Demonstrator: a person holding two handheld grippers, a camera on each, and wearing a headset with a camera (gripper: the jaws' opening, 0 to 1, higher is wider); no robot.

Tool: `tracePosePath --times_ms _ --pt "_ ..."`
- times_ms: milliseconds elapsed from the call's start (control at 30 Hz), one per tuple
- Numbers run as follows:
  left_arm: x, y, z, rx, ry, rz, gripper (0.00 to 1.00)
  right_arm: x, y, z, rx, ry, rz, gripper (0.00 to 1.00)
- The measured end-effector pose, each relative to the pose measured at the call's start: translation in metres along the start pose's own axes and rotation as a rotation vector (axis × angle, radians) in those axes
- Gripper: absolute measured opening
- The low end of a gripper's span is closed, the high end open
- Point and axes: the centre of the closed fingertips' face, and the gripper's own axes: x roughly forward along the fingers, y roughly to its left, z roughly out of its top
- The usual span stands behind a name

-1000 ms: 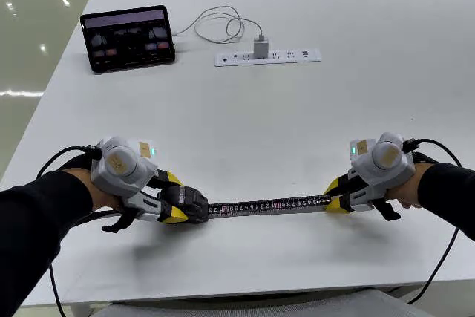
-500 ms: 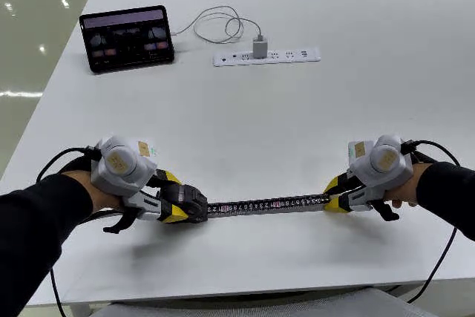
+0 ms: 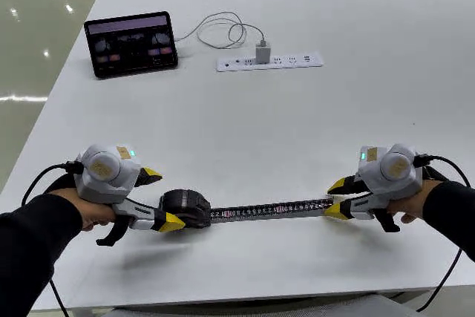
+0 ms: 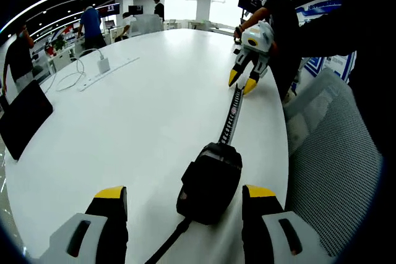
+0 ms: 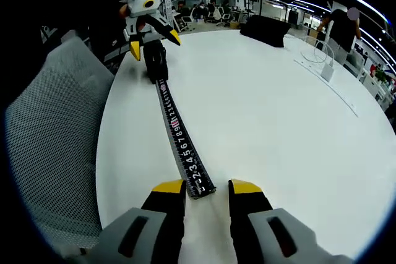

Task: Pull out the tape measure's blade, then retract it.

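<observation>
The black tape measure case lies on the white table near its front edge. Its blade stretches right, flat on the table. My left gripper stands open, jaws either side of the case without clamping it. My right gripper is open too, and the blade's end rests on the table just in front of its yellow fingertips. Along the blade, the left gripper view reaches the right gripper. The right gripper view shows the left gripper behind the case.
A dark tablet stands at the back left of the table. A white power strip with a charger and looped cable lies behind the middle. A grey mesh chair sits just off the table's front edge.
Both grippers have opened. The left one let go of the case and drew back slightly to the left. The right one released the blade's end.
</observation>
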Motion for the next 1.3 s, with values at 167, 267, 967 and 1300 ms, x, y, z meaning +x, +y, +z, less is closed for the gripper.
tracePosePath --times_ms 167,267,967,1300 --pt "-0.005 0.009 0.008 -0.062 -0.073 0.043 0.86 -0.007 0.000 0.003 0.022 -0.019 -0.033 0.28" --pt "-0.008 0.014 0.009 -0.115 -0.095 0.077 1.00 -0.010 -0.002 -0.001 0.041 -0.033 -0.050 0.31" --pt "-0.043 0.014 -0.013 -0.257 -0.229 0.237 1.00 -0.049 0.005 -0.010 0.126 -0.118 -0.198 0.53" --pt "-0.072 0.013 -0.017 -0.322 -0.298 0.283 1.00 -0.068 0.020 -0.020 0.161 -0.147 -0.249 0.64"
